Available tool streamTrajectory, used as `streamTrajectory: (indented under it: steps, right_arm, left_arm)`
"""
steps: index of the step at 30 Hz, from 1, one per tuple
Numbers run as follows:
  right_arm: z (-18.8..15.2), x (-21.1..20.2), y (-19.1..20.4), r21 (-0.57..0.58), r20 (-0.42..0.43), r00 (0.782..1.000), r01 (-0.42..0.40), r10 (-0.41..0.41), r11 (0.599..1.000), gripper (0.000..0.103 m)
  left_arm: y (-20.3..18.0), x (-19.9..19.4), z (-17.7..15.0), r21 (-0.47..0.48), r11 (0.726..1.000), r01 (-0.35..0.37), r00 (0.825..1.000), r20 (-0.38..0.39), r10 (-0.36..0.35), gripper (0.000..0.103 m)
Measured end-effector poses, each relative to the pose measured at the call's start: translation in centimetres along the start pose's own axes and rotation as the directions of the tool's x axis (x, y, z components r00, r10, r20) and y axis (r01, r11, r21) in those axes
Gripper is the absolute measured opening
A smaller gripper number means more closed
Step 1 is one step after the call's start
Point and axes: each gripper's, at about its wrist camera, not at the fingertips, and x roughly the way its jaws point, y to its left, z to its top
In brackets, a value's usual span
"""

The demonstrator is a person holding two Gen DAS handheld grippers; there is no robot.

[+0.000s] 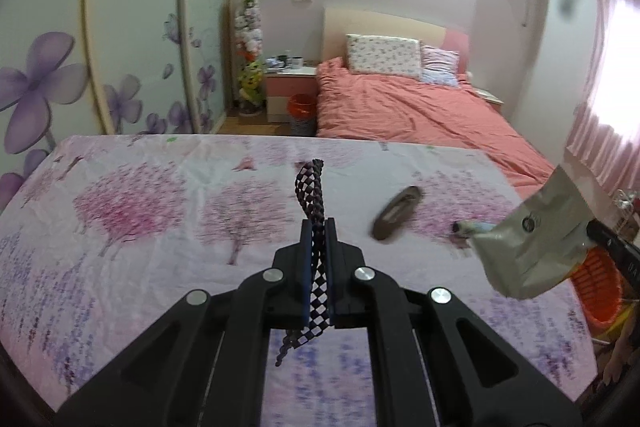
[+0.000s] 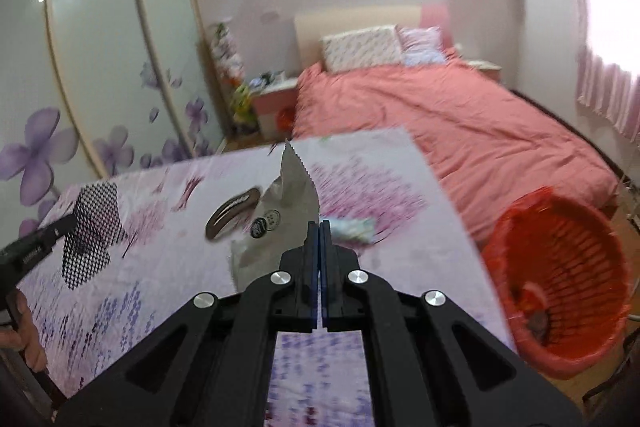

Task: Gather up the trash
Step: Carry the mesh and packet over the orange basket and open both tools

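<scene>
left wrist: faces bed | right wrist: same, over table

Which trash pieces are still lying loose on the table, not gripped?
The dark brown oval wrapper and the small bluish packet; the checkered wrapper and silver pouch are clamped in grippers.

Home bedroom, bed, pillows, wardrobe

Pink-quilted bed, floral wardrobe doors, cluttered nightstand.
</scene>
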Motion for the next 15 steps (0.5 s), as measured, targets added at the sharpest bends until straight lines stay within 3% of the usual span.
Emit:
streamTrajectory:
  steps: [6, 15]
  right_arm:
    - [0.7, -3.2, -3.0, 0.022, 0.084, 0.991, 0.101, -0.103, 0.995, 0.001]
    - [0.7, -7.0, -9.4, 0.104, 0.174, 0.949, 0.247, -0.262, 0.963, 0.001]
  left_arm:
    - [-4.5, -0.5, 0.3, 0.031, 0.994, 0.107, 0.994, 0.011, -0.107, 0.007]
    - [-13.5, -0.8, 0.1, 0.106, 0.959, 0.264, 0.964, -0.002, -0.265, 0.007]
